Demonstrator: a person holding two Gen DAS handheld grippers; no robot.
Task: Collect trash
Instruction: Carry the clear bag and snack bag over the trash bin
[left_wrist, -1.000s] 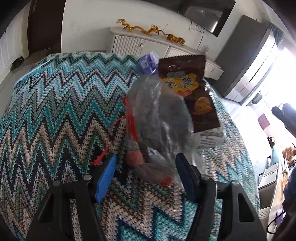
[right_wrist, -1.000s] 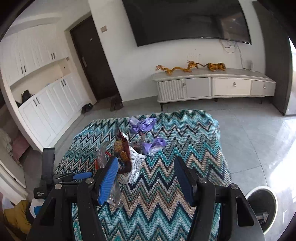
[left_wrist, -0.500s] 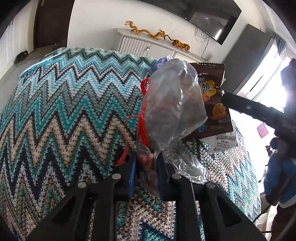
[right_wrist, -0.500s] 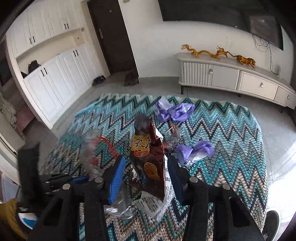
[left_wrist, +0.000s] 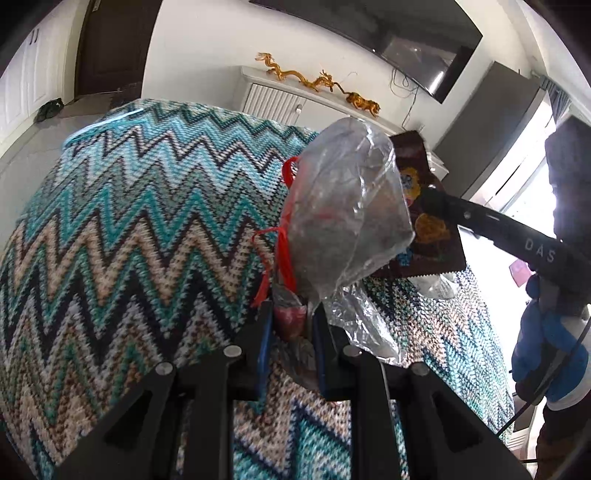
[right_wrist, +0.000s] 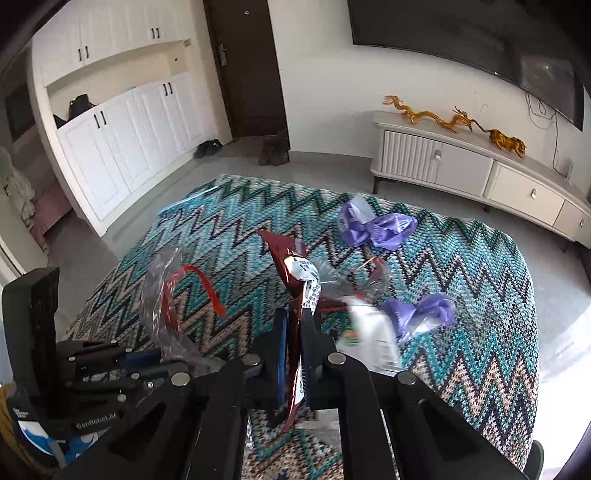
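Left wrist view: the left gripper (left_wrist: 291, 325), spread wide a second ago, is now clamped on the knotted neck of the crumpled clear plastic bag with red ties (left_wrist: 343, 221), held up above the teal zigzag knitted blanket (left_wrist: 129, 229).

Right wrist view: the right gripper (right_wrist: 293, 332), apart a moment earlier, has pinched the flat brown foil snack wrapper (right_wrist: 291, 266) edge-on, off the blanket. Both pieces look secured, so carrying them away seems next. Two crumpled purple plastic bags (right_wrist: 380, 227) and a white paper scrap (right_wrist: 373, 336) remain on the blanket.
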